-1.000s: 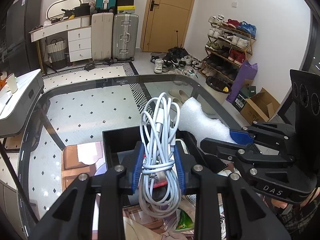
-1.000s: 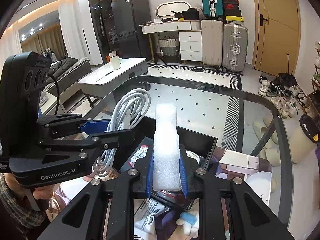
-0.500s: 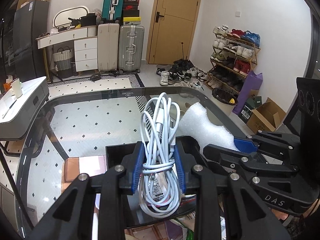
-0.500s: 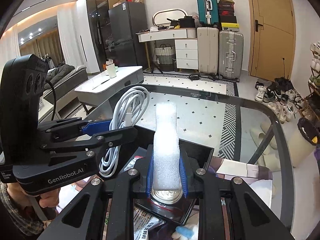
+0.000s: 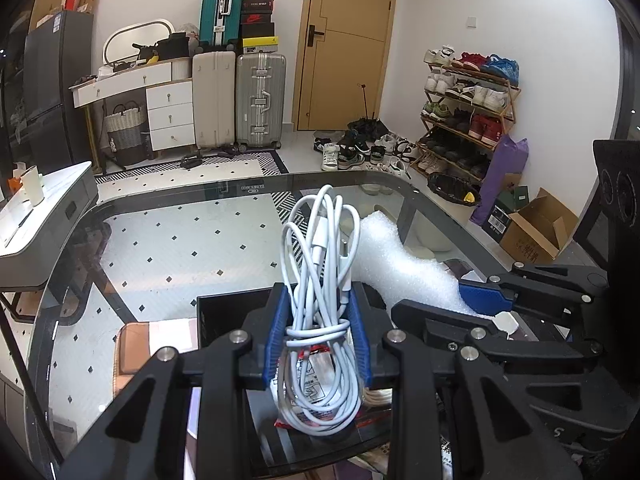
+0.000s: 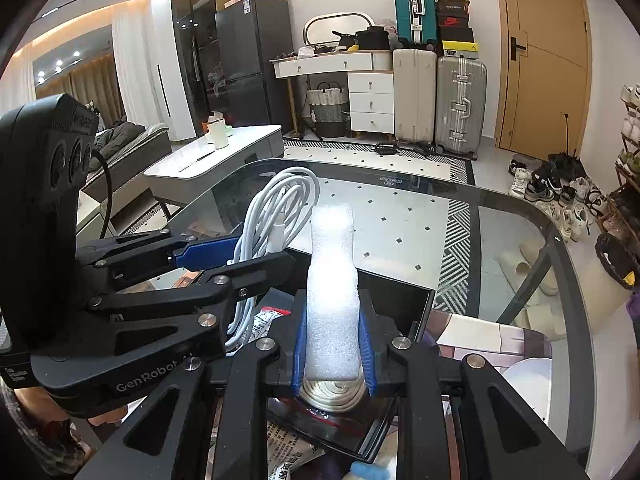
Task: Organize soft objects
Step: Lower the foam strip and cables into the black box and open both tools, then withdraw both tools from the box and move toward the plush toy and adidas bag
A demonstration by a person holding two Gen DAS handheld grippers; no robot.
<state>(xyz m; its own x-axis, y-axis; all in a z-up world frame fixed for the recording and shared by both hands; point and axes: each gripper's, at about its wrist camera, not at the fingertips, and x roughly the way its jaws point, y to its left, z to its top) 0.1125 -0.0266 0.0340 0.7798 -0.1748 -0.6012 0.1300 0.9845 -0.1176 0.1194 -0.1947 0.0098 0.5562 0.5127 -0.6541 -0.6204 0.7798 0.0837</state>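
Note:
My left gripper (image 5: 320, 332) is shut on a bundle of white cable (image 5: 320, 264) and holds it upright above a black box (image 5: 224, 316) on the glass table (image 5: 180, 240). My right gripper (image 6: 332, 344) is shut on a white foam strip (image 6: 332, 280), also upright over the box (image 6: 408, 304). The two grippers sit side by side; the foam (image 5: 404, 264) shows to the right in the left wrist view, and the cable (image 6: 276, 216) to the left in the right wrist view. A coiled cord (image 6: 332, 394) and a red-and-white packet (image 5: 308, 368) lie in the box.
Printed paper and packets (image 6: 288, 452) lie at the table's near edge. A pale mat with a white dish (image 6: 524, 380) lies to the right. Beyond the table stand a white side table (image 6: 216, 160), suitcases (image 5: 240, 100) and a shoe rack (image 5: 468, 108).
Both grippers have lifted and drawn back a little with their loads. The box and its contents now sit lower in both views.

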